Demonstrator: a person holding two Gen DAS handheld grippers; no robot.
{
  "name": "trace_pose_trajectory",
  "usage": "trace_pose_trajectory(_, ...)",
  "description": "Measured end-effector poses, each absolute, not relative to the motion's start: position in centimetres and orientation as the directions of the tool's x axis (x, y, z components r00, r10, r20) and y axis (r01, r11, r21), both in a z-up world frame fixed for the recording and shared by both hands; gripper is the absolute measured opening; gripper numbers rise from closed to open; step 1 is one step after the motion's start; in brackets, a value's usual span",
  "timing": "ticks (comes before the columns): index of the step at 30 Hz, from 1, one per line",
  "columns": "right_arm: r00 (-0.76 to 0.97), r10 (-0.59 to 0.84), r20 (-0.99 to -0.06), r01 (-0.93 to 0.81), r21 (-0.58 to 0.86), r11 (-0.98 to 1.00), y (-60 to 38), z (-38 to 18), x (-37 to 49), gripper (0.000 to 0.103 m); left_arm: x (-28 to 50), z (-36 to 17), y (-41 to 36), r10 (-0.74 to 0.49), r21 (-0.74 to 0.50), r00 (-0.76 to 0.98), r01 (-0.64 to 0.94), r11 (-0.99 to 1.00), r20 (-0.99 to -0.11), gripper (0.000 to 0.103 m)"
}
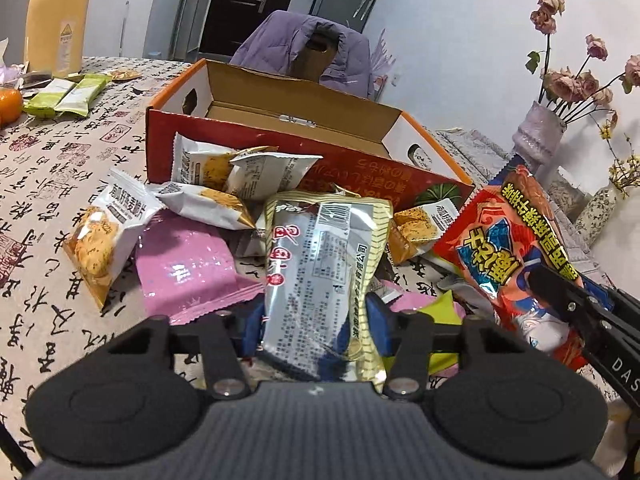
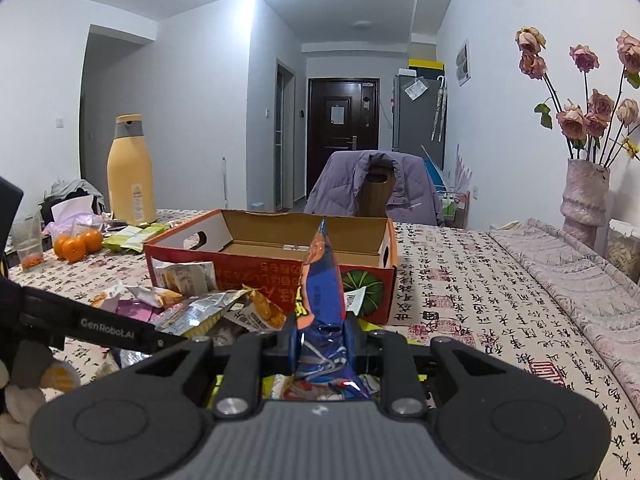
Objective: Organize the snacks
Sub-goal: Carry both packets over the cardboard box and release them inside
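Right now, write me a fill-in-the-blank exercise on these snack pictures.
1. The left gripper is closed on a ____ and gold packet.
2. The right gripper holds the red and blue packet with its jaws ____.
3. The cardboard box has ____ packets inside it.

Missing words: silver; shut; no

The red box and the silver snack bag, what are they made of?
The red box looks like cardboard: brown inside, folded flaps, cut-out handles, printed outside. The silver snack bag seems shiny plastic foil: it glints and crinkles.
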State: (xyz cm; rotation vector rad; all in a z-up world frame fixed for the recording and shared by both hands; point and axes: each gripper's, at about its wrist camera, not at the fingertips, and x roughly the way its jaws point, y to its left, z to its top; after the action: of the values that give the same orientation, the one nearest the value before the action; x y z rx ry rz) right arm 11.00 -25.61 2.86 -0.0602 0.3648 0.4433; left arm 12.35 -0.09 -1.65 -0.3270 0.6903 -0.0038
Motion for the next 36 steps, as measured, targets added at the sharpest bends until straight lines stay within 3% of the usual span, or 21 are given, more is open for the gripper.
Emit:
trace_pose_trajectory(20, 0.873, 0.406, -0.269, -0.419, 0.010, 0.908, -25.4, 5.9, 11.8, 0.021, 10.5, 4.5, -0.9, -0.113, -0.246, 0.878, -0.005, 0.969, -0.466, 0.043)
trace_pose_trajectory(29, 0.888, 0.410, -0.208, -0.417, 0.010, 0.909, -23.2, 8.9, 16.2, 0.021, 14.1, 8.0, 0.0, -0.061, -0.224, 0.918, -0.030, 0.974, -0.392, 0.043)
trace_pose_trajectory(36, 0.889, 0.405, -0.215, -0.402, 0.061, 0.914, -21.3, 10.2, 22.7, 0.021, 18.7, 9.1, 1.0, -0.026, -0.224, 0.927, -0.063, 0.973, -0.375, 0.043)
